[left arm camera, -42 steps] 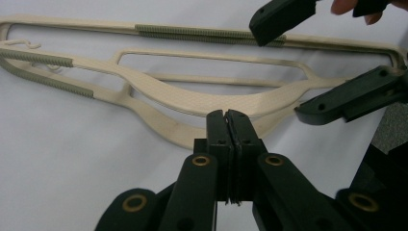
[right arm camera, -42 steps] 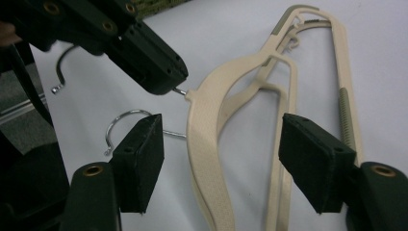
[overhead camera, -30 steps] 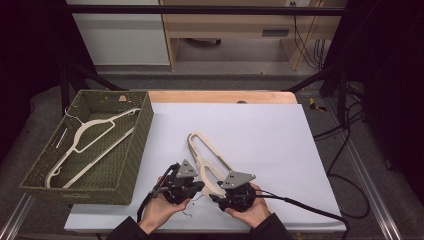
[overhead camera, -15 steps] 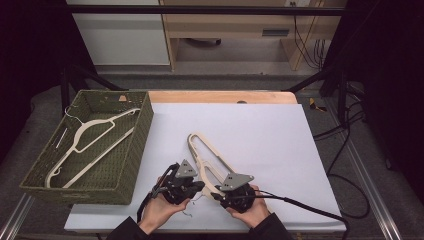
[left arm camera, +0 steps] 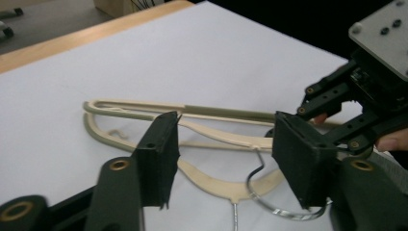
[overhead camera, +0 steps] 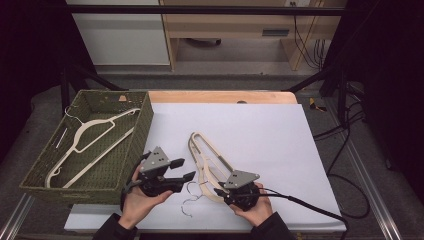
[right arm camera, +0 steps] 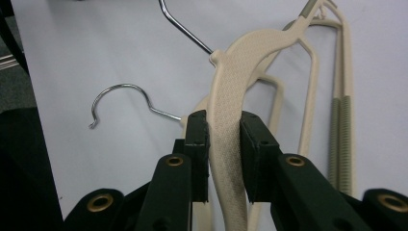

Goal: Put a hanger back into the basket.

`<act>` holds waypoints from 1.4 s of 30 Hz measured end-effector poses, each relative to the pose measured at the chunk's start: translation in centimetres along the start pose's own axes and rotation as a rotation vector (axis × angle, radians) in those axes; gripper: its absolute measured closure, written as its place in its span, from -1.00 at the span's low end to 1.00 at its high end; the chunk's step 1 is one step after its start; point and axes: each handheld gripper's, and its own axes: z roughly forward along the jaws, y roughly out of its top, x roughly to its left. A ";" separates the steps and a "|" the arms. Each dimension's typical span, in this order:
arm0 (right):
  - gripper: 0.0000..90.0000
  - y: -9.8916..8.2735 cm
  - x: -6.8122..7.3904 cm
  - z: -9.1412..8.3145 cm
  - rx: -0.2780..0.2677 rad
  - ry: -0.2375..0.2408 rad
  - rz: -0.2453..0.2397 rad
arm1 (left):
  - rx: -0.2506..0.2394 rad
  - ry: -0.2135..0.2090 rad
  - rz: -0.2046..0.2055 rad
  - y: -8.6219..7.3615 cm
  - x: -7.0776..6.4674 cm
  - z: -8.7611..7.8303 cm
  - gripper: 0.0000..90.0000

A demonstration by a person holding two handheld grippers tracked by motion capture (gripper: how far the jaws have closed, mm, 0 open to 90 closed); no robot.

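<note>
We pinch the top cream hanger (right arm camera: 231,139) in our right gripper (overhead camera: 227,192) near the table's (overhead camera: 260,130) front edge. Our left gripper (overhead camera: 182,170), jaws just spread and holding nothing, hovers beside the basket's (overhead camera: 145,120) front corner, near the wire hooks (overhead camera: 192,197).

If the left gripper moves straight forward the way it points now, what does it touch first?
Probably the beige hangers on the white sheet, near the wire hook. The left gripper is open and aimed across them; the right gripper lies beyond, though depth is unclear.
</note>
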 end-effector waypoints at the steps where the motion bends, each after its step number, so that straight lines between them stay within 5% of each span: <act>1: 0.69 0.1 -0.1 -0.2 0.000 -0.003 0.002 | -0.009 0.005 -0.012 -0.1 0.4 -0.2 -0.15; 5: 0.71 0.4 -0.6 -1.1 -0.012 -0.021 0.004 | -0.033 0.027 -0.035 -0.4 1.6 -0.6 -0.29; 16: 0.80 0.5 -2.7 -3.7 -0.038 -0.099 0.053 | -0.038 0.026 -0.002 -1.3 2.0 0.4 -0.77; 23: 0.92 0.4 -4.1 -5.3 -0.054 -0.204 0.057 | -0.035 0.036 -0.013 -1.5 2.1 0.5 -0.81; 28: 0.93 0.2 -5.1 -6.0 -0.061 -0.206 0.089 | -0.032 0.034 -0.010 -1.5 2.1 0.5 -0.82; 31: 0.93 0.3 -5.1 -6.3 -0.074 -0.191 0.092 | -0.032 0.027 0.000 -1.4 1.8 0.6 -0.82; 42: 0.93 1.4 -4.0 -6.2 -0.146 0.001 0.077 | -0.021 -0.029 0.070 -0.1 0.4 1.1 -0.82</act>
